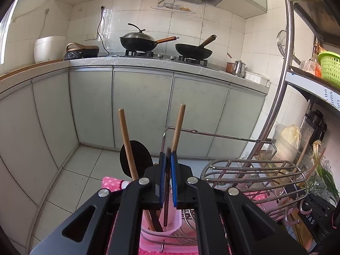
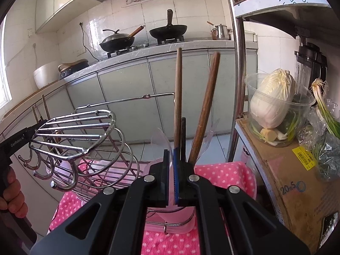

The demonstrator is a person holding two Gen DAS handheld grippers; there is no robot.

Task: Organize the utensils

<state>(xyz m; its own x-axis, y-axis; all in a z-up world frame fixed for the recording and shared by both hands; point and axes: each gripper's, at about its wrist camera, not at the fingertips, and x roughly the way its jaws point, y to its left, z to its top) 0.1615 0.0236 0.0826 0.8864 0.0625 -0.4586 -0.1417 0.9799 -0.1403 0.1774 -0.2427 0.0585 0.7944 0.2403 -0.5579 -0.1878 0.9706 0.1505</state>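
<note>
In the left wrist view my left gripper (image 1: 167, 155) is shut on a wooden-handled utensil (image 1: 178, 125) that stands upright with its lower end in a translucent pink holder cup (image 1: 170, 230). A second wooden handle (image 1: 127, 144) with a dark spoon head (image 1: 136, 159) behind it also stands in that cup. In the right wrist view my right gripper (image 2: 171, 155) is shut on a clear plastic utensil (image 2: 160, 139) over another pink cup (image 2: 170, 206). Two wooden handles (image 2: 178, 97) (image 2: 207, 108) and a dark stick (image 2: 183, 136) stand in that cup.
A chrome dish rack (image 1: 252, 178) (image 2: 80, 131) sits on a pink dotted towel (image 2: 223, 174). A metal shelf post (image 2: 239, 68) stands right, with a cabbage tub (image 2: 274, 106), scallions (image 2: 325, 114) and a cardboard box (image 2: 295, 182). Woks (image 1: 140, 41) sit on the far stove.
</note>
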